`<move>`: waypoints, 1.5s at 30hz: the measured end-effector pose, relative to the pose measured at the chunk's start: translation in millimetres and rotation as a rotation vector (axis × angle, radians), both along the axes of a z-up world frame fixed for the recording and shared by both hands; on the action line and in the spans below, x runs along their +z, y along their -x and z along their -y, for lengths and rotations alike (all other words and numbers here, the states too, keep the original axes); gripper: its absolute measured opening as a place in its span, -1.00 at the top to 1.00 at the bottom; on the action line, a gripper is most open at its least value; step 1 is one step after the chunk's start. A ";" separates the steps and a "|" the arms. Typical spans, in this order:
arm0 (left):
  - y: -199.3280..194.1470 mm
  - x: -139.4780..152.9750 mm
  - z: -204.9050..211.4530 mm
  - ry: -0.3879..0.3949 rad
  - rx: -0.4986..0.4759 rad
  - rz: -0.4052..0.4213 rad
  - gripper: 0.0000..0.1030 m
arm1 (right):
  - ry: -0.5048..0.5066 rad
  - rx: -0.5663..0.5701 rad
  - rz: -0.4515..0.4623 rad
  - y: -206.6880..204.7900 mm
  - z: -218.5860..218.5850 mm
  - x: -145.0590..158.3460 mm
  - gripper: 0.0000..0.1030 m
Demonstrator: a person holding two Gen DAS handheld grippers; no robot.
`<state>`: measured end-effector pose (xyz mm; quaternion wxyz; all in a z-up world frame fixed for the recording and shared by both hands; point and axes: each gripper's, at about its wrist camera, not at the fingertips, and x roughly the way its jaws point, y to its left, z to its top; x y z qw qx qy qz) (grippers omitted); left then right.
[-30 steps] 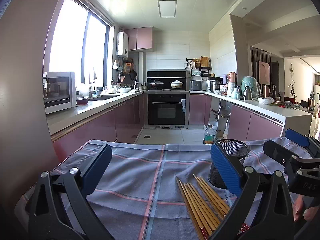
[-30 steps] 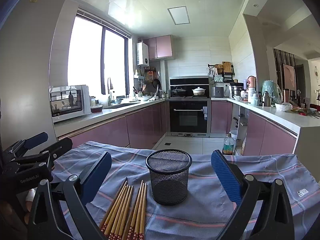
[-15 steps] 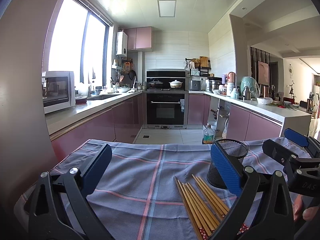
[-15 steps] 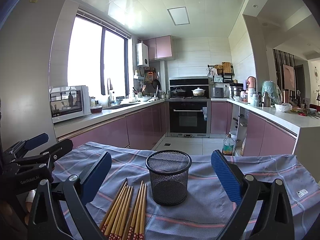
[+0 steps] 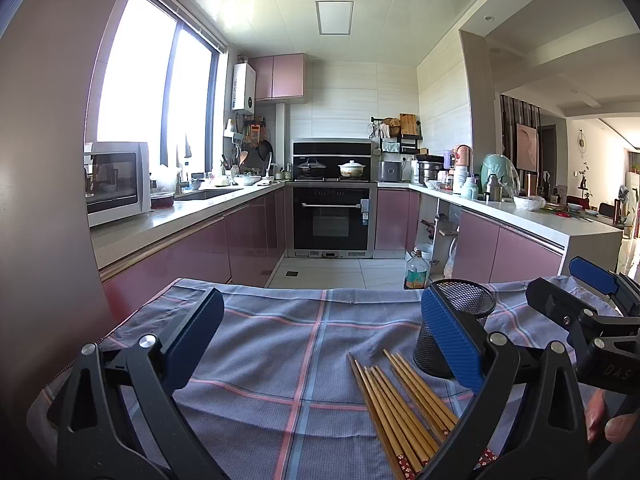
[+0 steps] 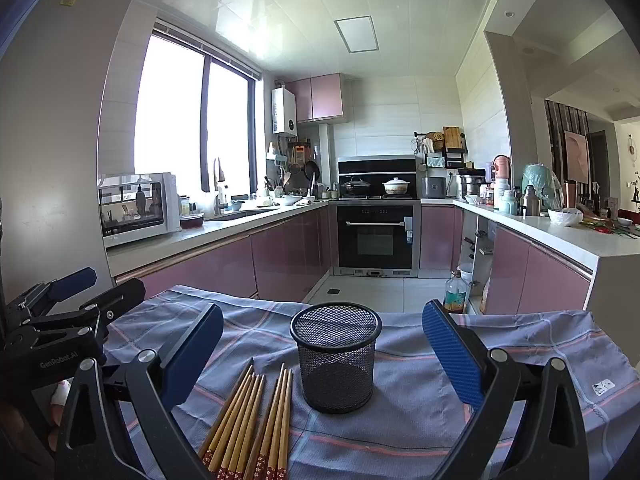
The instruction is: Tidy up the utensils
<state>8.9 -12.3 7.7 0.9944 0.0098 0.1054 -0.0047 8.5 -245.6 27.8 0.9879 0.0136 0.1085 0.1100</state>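
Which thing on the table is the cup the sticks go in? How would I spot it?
Look at the blue checked cloth covering the table in front of the kitchen. Near its middle stands a black mesh cup, upright and empty. Beside it lie the wooden chopsticks, flat on the cloth; the cup is the only round, see-through, standing thing there.

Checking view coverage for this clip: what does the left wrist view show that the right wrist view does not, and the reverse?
Only the left wrist view shows the right gripper from outside, at its right edge, jaws apart. Only the right wrist view shows the left gripper from outside, at its left edge, plus the whole black wire-mesh cup, standing upright and empty, and a small label on the cloth. Both show the bundle of wooden chopsticks lying flat on the blue-grey checked cloth beside that cup, with the kitchen behind.
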 end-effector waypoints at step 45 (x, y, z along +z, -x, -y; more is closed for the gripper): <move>-3.5 -2.2 6.5 0.006 -0.007 0.001 -0.89 | -0.007 -0.004 0.003 -0.1 2.2 -2.6 -0.87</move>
